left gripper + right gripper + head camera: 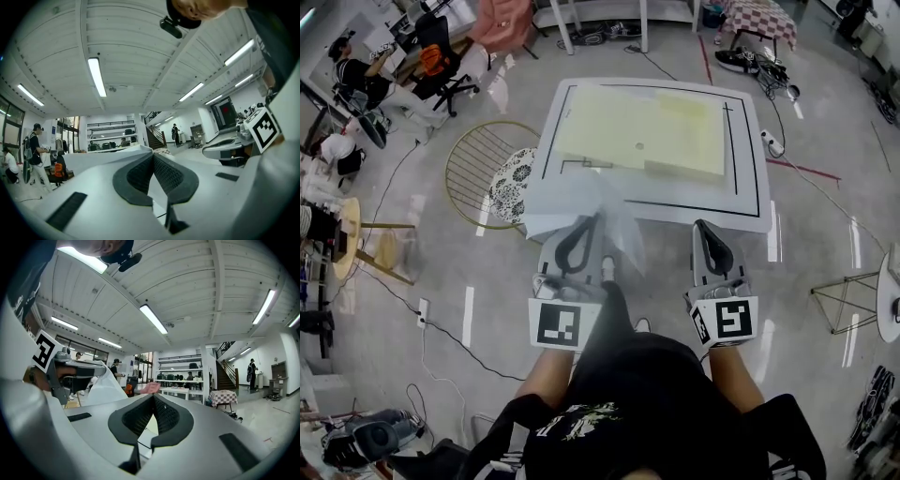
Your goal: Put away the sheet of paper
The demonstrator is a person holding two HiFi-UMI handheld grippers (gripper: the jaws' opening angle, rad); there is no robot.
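the head view alone gives the layout. the left gripper (pixel 596 221) has its jaws pinched shut on a thin, translucent white sheet of paper (pixel 567 202). the sheet fans out from the tips toward 10 and 2 o'clock and hangs over the near edge of the white table (pixel 750 187). the right gripper (pixel 701 227), at 3 o'clock from the left one, has its jaws closed on nothing. its tips are at the table's near edge.

the left gripper view shows what the head view cannot: the ribbed pads (pixel 166 174) meet at the tip of the left gripper (pixel 153 155), and the sheet of paper (pixel 108 157) runs off toward 9 o'clock from them. in the right gripper view the right gripper (pixel 153 397) has its pads together at the tip. at 9 o'clock the sheet of paper (pixel 103 387) hangs as a white drape.

the table has a black line border and carries a pale yellow pad (pixel 647 131). at 9 o'clock from the table is a gold wire chair (pixel 473 169) with a patterned cushion (pixel 514 178). the floor is grey, with cables lying on it. the gripper views look level into a large white hall with strip lights (pixel 96 77), a staircase (pixel 227 371) and a checked-cloth table (pixel 224 397).

the sheet covers the table's near left corner. the person's dark top fills the head view at 6 o'clock. in the gap below each pair of pads only slivers of the table show.
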